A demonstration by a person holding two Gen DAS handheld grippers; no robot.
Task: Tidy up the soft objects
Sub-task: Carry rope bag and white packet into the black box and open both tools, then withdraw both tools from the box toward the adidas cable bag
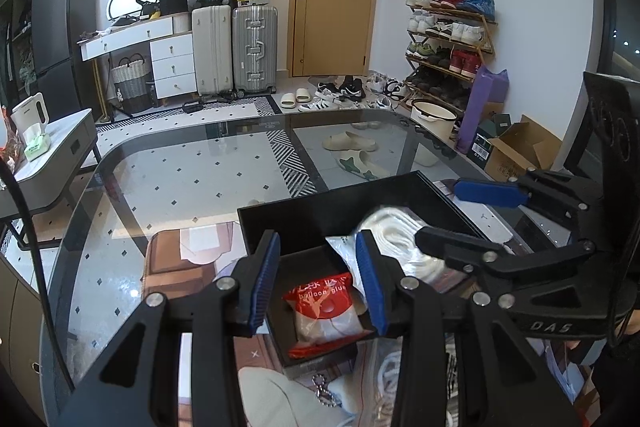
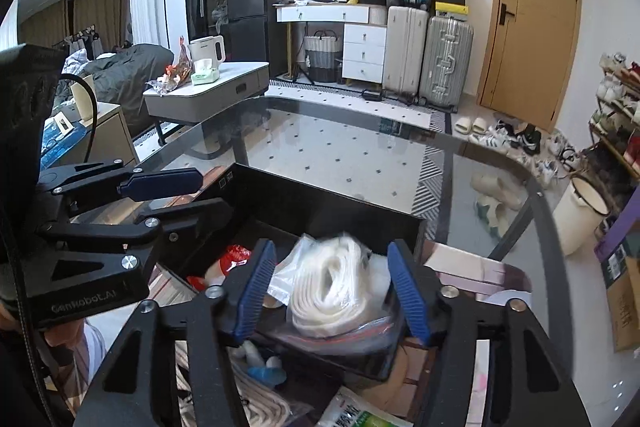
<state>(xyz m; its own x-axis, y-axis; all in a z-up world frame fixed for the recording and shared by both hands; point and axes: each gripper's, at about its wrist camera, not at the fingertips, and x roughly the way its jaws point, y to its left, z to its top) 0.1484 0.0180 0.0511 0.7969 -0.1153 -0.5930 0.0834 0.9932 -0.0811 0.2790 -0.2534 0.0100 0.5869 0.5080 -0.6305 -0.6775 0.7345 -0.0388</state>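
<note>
A black open box (image 1: 320, 215) sits on the glass table; it also shows in the right wrist view (image 2: 320, 207). Inside lie a red and white "balloon glue" packet (image 1: 322, 311) and a clear bag of white rope (image 2: 336, 287). My left gripper (image 1: 320, 283) is open and empty above the red packet. My right gripper (image 2: 334, 291) is open, its blue fingers on either side of the rope bag (image 1: 400, 235), not touching it. Each gripper also shows in the other's view: the right one (image 1: 456, 215), the left one (image 2: 192, 195).
More soft packets lie in front of the box: a rope bag (image 1: 384, 383), a keychain (image 1: 324, 391), a green and white packet (image 2: 352, 413), a blue and white item (image 2: 264, 367). The glass table's rim (image 1: 96, 171) curves at the left. A grey side table (image 2: 208, 95) stands beyond.
</note>
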